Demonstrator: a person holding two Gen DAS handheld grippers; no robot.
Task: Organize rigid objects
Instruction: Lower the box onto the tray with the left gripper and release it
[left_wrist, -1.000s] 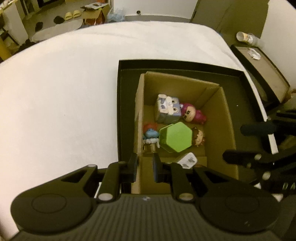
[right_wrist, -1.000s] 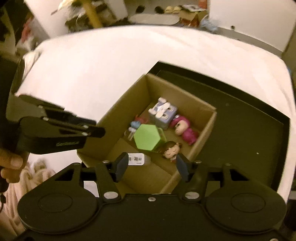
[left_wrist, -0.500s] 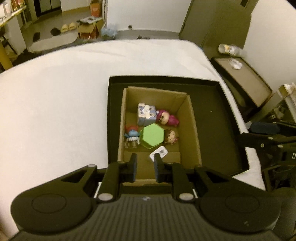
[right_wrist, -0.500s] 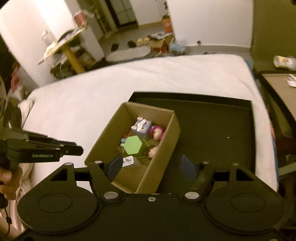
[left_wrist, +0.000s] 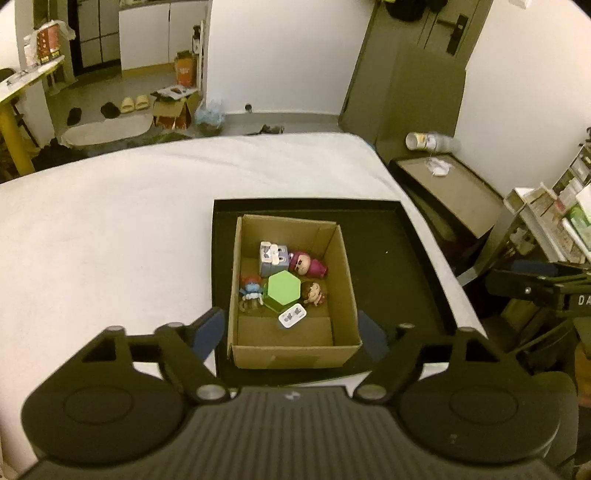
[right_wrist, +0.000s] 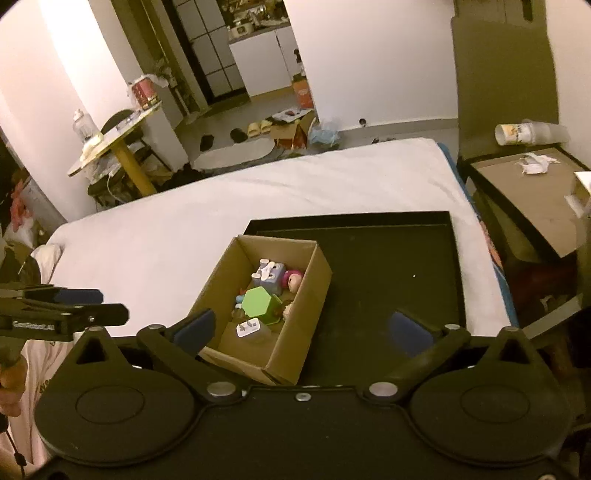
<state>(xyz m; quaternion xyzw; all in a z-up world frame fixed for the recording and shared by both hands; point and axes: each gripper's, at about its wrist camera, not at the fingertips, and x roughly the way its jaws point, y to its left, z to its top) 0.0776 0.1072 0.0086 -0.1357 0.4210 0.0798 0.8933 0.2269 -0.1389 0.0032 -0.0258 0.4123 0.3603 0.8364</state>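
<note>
An open cardboard box (left_wrist: 343, 258) stands in a black tray (left_wrist: 399, 266) on a white bed. It holds a green hexagonal block (left_wrist: 283, 288), a grey cube toy (left_wrist: 272, 255), a pink figure (left_wrist: 306, 263), a blue figure (left_wrist: 251, 290), a small brown-haired figure (left_wrist: 313, 293) and a white charger (left_wrist: 292, 315). My left gripper (left_wrist: 291, 334) is open and empty, high above the box's near side. My right gripper (right_wrist: 301, 328) is open and empty, also high; the box (right_wrist: 221, 273), green block (right_wrist: 256, 301) and tray (right_wrist: 388, 273) lie below it.
The white bed (left_wrist: 110, 240) spreads to the left. A dark side table (left_wrist: 450, 192) with a tipped cup (left_wrist: 424, 141) stands at the right. The other gripper shows at each view's edge (left_wrist: 546, 284) (right_wrist: 55, 306). The floor beyond is cluttered.
Both grippers have pulled up and back from the box. The left jaws went from nearly shut to wide open. The right jaws opened wider.
</note>
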